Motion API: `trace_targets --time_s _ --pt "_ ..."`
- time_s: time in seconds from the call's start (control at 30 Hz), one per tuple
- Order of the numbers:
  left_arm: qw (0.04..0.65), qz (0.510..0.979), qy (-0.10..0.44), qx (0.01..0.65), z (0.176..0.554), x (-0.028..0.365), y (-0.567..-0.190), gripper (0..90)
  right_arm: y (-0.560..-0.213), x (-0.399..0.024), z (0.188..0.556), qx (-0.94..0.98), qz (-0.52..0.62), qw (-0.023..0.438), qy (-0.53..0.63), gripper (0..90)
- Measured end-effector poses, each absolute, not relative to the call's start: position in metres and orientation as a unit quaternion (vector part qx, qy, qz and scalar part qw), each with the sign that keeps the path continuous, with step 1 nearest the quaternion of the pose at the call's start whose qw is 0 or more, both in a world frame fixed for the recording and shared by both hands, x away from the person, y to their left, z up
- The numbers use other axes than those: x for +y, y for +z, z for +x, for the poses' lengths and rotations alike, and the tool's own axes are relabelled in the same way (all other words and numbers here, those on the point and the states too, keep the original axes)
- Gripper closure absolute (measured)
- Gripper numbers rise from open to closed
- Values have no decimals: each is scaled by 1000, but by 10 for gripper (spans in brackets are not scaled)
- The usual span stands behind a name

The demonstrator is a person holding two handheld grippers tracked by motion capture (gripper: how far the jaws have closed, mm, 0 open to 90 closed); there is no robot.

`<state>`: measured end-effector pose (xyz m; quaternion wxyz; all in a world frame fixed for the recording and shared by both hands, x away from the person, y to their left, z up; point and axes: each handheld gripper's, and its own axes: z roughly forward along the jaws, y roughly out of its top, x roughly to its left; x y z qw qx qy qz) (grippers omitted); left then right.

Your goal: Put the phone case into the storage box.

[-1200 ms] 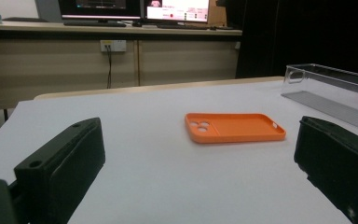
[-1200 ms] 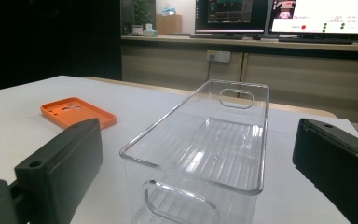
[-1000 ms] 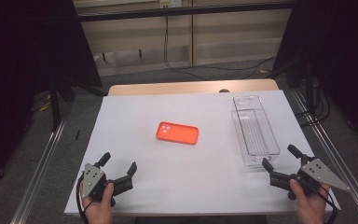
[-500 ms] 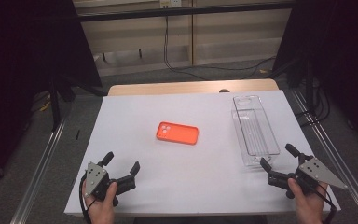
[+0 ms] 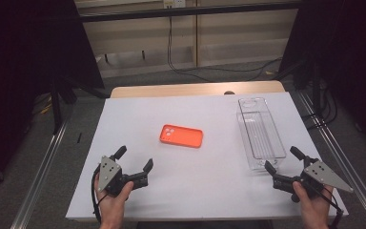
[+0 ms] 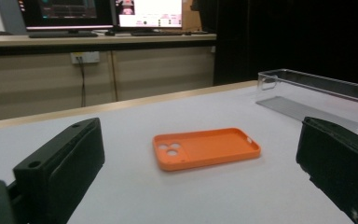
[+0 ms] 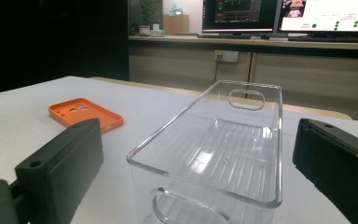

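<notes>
An orange phone case [image 5: 181, 136] lies flat near the middle of the white table [image 5: 205, 176], hollow side up, camera cutouts toward the left; it also shows ahead in the left gripper view [image 6: 205, 148] and at the left of the right gripper view [image 7: 85, 113]. A clear plastic bin [image 5: 259, 132] stands empty at the right, long side running away from me, close in front of the right gripper [image 7: 214, 154]. My left gripper [image 5: 133, 159] rests open near the front left edge, held by a hand. My right gripper [image 5: 284, 159] is open at the front right, just short of the bin's near end.
A wooden strip [image 5: 195, 89] borders the table's far edge. Metal rails [image 5: 38, 181] run along both sides. Monitors [image 6: 102, 11] and a bench stand beyond the table. Cables [image 5: 181, 57] hang on the far floor.
Both grippers have shifted slightly on the front edge; the left one has slid a little toward me. The phone case and bin have not moved.
</notes>
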<state>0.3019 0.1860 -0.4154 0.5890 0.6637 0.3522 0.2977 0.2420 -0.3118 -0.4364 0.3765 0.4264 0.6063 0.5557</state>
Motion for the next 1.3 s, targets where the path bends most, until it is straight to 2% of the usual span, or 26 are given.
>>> trace_targets --time_s 0.37,0.7,0.93,1.3 --pt "595 674 280 335 318 160 -415 11 -438 -312 243 602 435 367 560 13" --pt "612 657 285 336 342 141 -412 11 -438 -311 244 603 431 370 560 13" --pt "606 662 293 330 356 134 -411 9 -438 -313 244 602 434 372 558 10" --pt "603 673 277 327 377 111 -414 11 -437 -313 241 604 429 375 557 10"
